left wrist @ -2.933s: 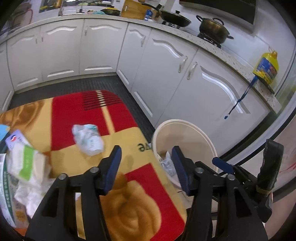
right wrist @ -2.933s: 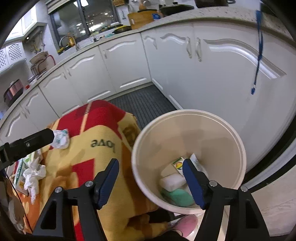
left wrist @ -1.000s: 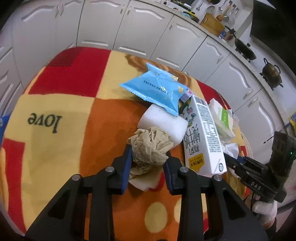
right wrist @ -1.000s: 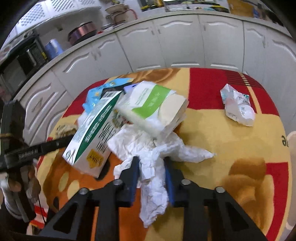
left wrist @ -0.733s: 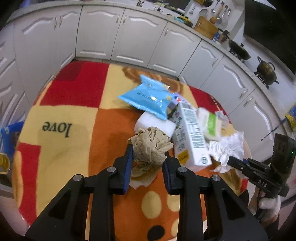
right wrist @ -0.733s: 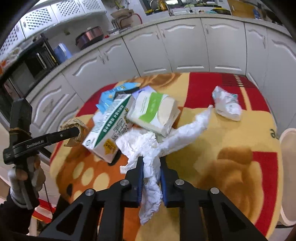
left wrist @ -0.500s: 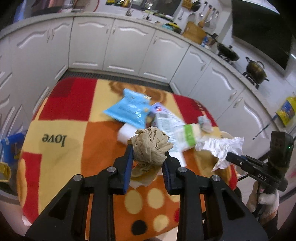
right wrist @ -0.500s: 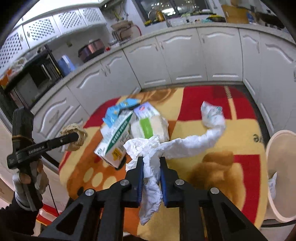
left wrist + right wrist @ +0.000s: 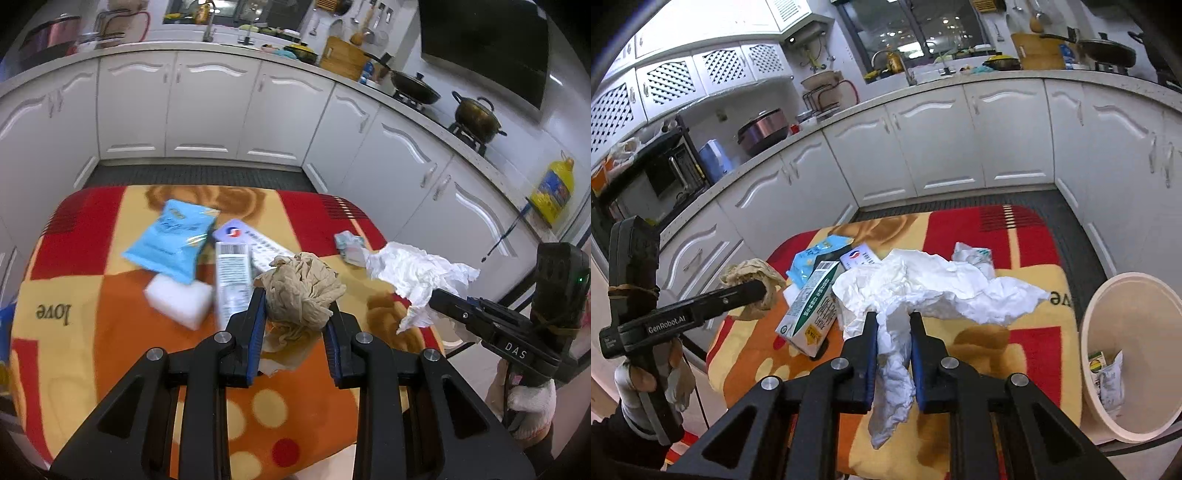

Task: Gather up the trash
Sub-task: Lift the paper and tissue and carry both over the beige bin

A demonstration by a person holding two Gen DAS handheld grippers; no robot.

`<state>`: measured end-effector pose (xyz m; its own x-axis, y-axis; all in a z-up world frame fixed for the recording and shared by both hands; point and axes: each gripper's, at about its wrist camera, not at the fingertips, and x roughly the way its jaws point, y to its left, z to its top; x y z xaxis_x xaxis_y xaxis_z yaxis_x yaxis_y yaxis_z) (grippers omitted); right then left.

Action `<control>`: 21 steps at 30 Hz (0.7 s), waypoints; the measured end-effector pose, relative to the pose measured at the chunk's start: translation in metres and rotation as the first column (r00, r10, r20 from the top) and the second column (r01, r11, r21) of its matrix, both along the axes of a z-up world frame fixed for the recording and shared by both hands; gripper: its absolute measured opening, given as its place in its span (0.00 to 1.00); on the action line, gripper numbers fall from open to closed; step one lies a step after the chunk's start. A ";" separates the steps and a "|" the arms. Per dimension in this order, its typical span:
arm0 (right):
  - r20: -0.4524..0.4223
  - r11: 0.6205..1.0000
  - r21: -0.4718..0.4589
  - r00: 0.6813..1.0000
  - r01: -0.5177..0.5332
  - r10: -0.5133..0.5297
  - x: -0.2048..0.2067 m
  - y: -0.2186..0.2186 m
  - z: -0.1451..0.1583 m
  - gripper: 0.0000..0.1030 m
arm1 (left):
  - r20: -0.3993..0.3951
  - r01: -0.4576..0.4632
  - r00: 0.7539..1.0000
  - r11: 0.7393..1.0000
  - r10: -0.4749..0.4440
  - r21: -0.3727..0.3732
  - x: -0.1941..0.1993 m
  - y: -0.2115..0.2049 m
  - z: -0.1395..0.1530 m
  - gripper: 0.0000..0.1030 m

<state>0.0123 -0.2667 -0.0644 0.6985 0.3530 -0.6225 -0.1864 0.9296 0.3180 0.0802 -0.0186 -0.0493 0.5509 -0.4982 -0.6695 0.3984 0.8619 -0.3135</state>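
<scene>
My left gripper (image 9: 295,306) is shut on a crumpled brown paper ball (image 9: 301,291) and holds it above the table. My right gripper (image 9: 892,321) is shut on a long crumpled white tissue (image 9: 934,288), also lifted off the blanket. On the red, yellow and orange blanket (image 9: 110,332) lie a blue snack bag (image 9: 170,236), a white sponge (image 9: 177,301), a milk carton (image 9: 809,310), a flat white pack (image 9: 255,240) and a small crumpled wrapper (image 9: 973,256). The cream bin (image 9: 1126,365) stands at the table's right end with some trash inside.
White kitchen cabinets (image 9: 207,107) ring the table, with pots on the stove (image 9: 474,114) and a yellow oil bottle (image 9: 554,188) on the counter. A gloved hand (image 9: 524,398) grips the right tool's handle. A dark ribbed floor mat (image 9: 199,173) lies beyond the table.
Both grippers have risen off the table with their loads and pulled back, so more of the kitchen shows. The white tissue has come fully off the blanket; the bin has come into the right wrist view.
</scene>
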 end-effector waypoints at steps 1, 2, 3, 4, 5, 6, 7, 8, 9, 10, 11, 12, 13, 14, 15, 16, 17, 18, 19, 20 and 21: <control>0.002 1.000 0.000 1.000 0.009 -0.009 -0.001 -0.003 0.001 0.14 | 0.001 0.006 1.000 1.000 -0.006 0.003 0.000 -0.004 0.000 0.25; 0.003 1.000 0.002 1.000 0.016 -0.016 -0.001 -0.006 0.001 0.14 | 0.002 0.015 1.000 1.000 -0.015 0.008 0.001 -0.011 0.000 0.25; 0.003 1.000 0.003 1.000 0.021 -0.021 -0.001 -0.008 0.001 0.14 | 0.003 0.020 1.000 1.000 -0.020 0.011 0.002 -0.014 0.001 0.25; 0.003 1.000 0.002 1.000 0.025 -0.025 -0.001 -0.011 0.001 0.14 | 0.003 0.025 1.000 1.000 -0.025 0.015 0.002 -0.019 0.001 0.25; 0.005 1.000 -0.002 0.999 0.032 -0.032 -0.001 -0.013 0.002 0.14 | 0.004 0.033 0.999 0.999 -0.033 0.019 0.002 -0.024 0.001 0.25; 0.006 0.999 -0.003 0.999 0.036 -0.036 -0.002 -0.015 0.002 0.14 | 0.005 0.039 0.999 0.999 -0.039 0.021 0.003 -0.028 0.002 0.25; 0.008 0.999 -0.003 0.999 0.043 -0.043 -0.003 -0.017 0.003 0.14 | 0.006 0.046 0.999 0.999 -0.046 0.025 0.004 -0.033 0.002 0.25; 0.010 0.999 -0.002 0.999 0.047 -0.047 -0.003 -0.019 0.003 0.14 | 0.008 0.055 0.998 0.998 -0.055 0.030 0.005 -0.038 0.002 0.25; 0.013 0.998 -0.004 0.998 0.056 -0.056 -0.004 -0.023 0.005 0.14 | 0.010 0.063 0.998 0.997 -0.063 0.035 0.005 -0.043 0.003 0.25; 0.015 0.998 -0.006 0.998 0.062 -0.062 -0.006 -0.024 0.005 0.14 | 0.011 0.068 0.998 0.997 -0.069 0.038 0.005 -0.046 0.003 0.25; 0.017 0.998 -0.009 0.997 0.069 -0.069 -0.007 -0.026 0.005 0.14 | 0.012 0.077 0.997 0.996 -0.078 0.041 0.006 -0.051 0.003 0.25; 0.018 0.997 -0.010 0.997 0.078 -0.077 -0.007 -0.030 0.006 0.14 | 0.012 0.085 0.996 0.995 -0.085 0.043 0.006 -0.055 0.003 0.25; 0.019 0.996 -0.010 0.996 0.086 -0.086 -0.008 -0.034 0.007 0.14 | 0.014 0.094 0.995 0.994 -0.095 0.046 0.006 -0.061 0.003 0.25; 0.019 0.995 -0.009 0.995 0.097 -0.097 -0.009 -0.038 0.007 0.14 | 0.015 0.101 0.995 0.994 -0.102 0.049 0.006 -0.065 0.004 0.25; 0.019 0.994 -0.008 0.994 0.104 -0.104 -0.010 -0.041 0.007 0.14 | 0.017 0.110 0.994 0.993 -0.111 0.051 0.006 -0.070 0.004 0.25; 0.018 0.993 -0.006 0.993 0.116 -0.116 -0.011 -0.046 0.007 0.15 | 0.019 0.119 0.993 0.991 -0.120 0.053 0.006 -0.075 0.005 0.25; 0.017 0.992 -0.005 0.992 0.123 -0.123 -0.011 -0.049 0.007 0.14 | 0.022 0.132 0.991 0.990 -0.133 0.057 0.005 -0.082 0.006 0.25; 0.016 0.991 -0.003 0.991 0.133 -0.133 -0.013 -0.054 0.007 0.14 | 0.022 0.139 0.990 0.988 -0.141 0.060 0.005 -0.087 0.006 0.25; 0.016 0.989 -0.003 0.989 0.145 -0.145 -0.014 -0.059 0.006 0.14 | 0.023 0.150 0.988 0.987 -0.151 0.063 0.005 -0.092 0.006 0.25; 0.016 0.988 -0.002 0.988 0.153 -0.153 -0.015 -0.063 0.006 0.14 | 0.024 0.161 0.986 0.985 -0.163 0.067 0.005 -0.099 0.007 0.25; 0.015 0.986 0.000 0.986 0.167 -0.167 -0.017 -0.069 0.005 0.14 | 0.025 0.172 0.985 0.983 -0.174 0.069 0.004 -0.104 0.006 0.25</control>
